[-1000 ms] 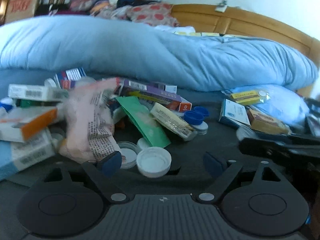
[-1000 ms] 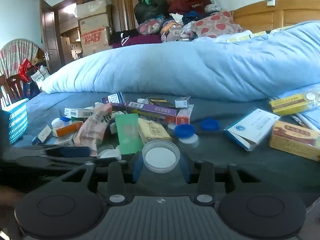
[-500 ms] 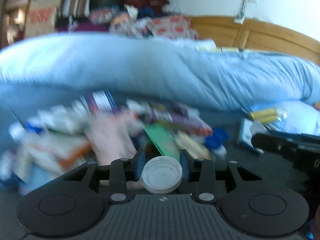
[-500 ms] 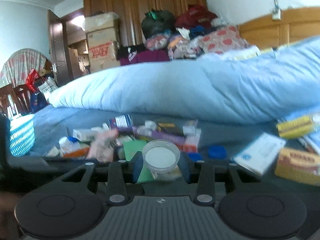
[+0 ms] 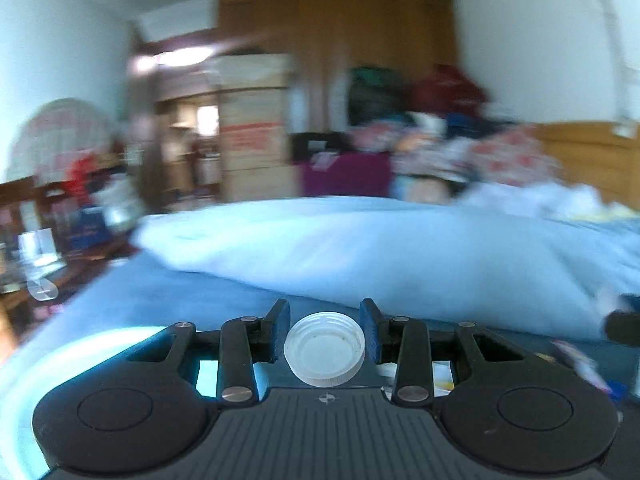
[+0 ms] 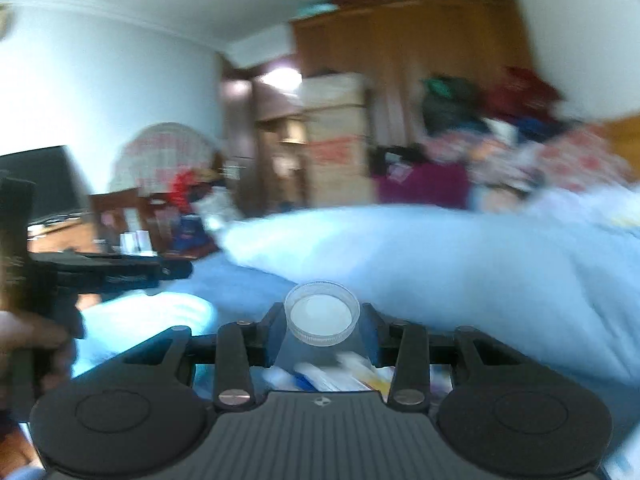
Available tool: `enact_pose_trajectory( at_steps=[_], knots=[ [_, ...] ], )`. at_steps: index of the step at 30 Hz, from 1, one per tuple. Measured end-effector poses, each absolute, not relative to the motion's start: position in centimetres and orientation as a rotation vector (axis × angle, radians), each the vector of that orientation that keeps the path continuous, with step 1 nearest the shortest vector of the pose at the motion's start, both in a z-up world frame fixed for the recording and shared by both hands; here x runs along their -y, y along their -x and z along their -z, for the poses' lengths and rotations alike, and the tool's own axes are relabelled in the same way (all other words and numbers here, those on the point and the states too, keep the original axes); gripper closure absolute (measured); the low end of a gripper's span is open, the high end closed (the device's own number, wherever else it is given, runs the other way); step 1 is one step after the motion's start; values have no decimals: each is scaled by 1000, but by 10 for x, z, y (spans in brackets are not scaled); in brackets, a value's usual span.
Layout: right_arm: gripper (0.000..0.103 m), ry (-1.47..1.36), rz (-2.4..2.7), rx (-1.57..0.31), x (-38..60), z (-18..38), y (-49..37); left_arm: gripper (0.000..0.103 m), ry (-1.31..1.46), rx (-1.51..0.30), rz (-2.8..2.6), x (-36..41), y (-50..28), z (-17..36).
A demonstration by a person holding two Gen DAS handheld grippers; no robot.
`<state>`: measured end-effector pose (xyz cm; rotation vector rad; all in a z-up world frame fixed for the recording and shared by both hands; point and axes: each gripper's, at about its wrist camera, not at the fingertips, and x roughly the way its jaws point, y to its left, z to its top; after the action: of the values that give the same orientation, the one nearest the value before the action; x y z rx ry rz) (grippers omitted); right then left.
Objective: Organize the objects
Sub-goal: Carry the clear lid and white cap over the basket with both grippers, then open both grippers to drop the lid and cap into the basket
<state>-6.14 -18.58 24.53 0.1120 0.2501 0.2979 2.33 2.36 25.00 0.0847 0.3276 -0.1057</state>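
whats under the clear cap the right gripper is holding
Below the clear round plastic cap in the right gripper: blurred small boxes and packets on the bed. The gripper body hides anything nearer.

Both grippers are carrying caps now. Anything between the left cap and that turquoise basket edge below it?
Nothing visible. The left gripper holds its white cap in open air; the basket shows only as a blurred turquoise edge at lower left, so I cannot judge inside it.

Lived-in home bedroom: bed (image 5: 168,292) with pale blue duvet (image 5: 380,252) across the middle, wooden wardrobe (image 5: 336,80) at 12 o'clock, stacked boxes (image 6: 336,140) beside it, heaped clothes (image 6: 492,136) at 2 o'clock.
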Motion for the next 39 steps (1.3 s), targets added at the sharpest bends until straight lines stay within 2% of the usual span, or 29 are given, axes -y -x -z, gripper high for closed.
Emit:
enact_pose_trajectory(
  at_steps=[7,15,34,35,36,38,39],
  knots=[
    [60,-101,-536,-282,74,-313,-25,64,-38,-385,-127,-139,-53,-278],
    [60,-47,-665,-445,-33,-323,-84,64,30,-460,-208,-223,-57,-270],
    [59,75,-625,-531,-120,-290,-105,64,37,-514,-200,-249,-71,-239],
    [50,94,-614,-526,-123,-288,-105,60,37,-515,-197,-249,-71,-238],
    [31,110,-603,-518,-124,-287,-106,44,40,-515,-190,-250,-71,-238],
    [18,143,-580,-482,-128,-288,-101,18,49,-489,-189,-249,-65,-238],
    [17,159,-570,-468,-128,-288,-101,16,46,-476,-193,-248,-64,-239]
  ],
)
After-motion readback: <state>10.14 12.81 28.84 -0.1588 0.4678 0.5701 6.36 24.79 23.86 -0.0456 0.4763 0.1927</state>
